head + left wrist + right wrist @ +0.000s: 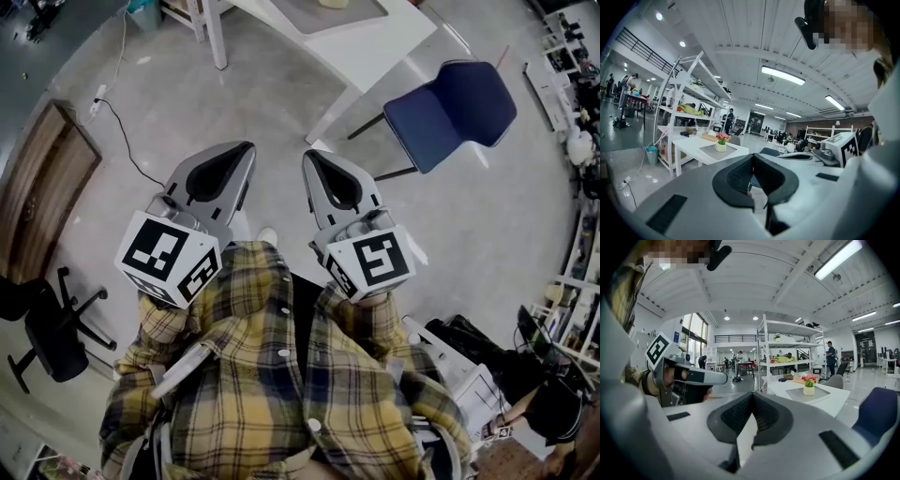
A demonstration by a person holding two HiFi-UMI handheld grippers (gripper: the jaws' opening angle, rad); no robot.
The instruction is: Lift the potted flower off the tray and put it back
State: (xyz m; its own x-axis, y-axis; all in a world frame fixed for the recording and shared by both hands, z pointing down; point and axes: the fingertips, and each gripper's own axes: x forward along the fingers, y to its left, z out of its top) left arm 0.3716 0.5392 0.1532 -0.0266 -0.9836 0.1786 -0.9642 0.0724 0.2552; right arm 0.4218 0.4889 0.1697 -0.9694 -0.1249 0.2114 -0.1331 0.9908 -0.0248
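The potted flower [721,142], pink blooms in a small pale pot, stands on a grey tray [715,151] on a white table [691,146], far ahead of me. In the right gripper view the same potted flower [809,384] sits on the tray [806,396]. My left gripper [246,148] and right gripper [309,155] are held side by side close to my chest, pointing at the table. Both are shut with nothing between the jaws, and both are well short of the table.
A blue chair [450,112] stands to the right of the table [375,47]. White shelf racks [787,348] rise behind the table. A wooden panel [42,187] and a black office chair [52,337] are at my left. A cable [122,141] runs across the concrete floor.
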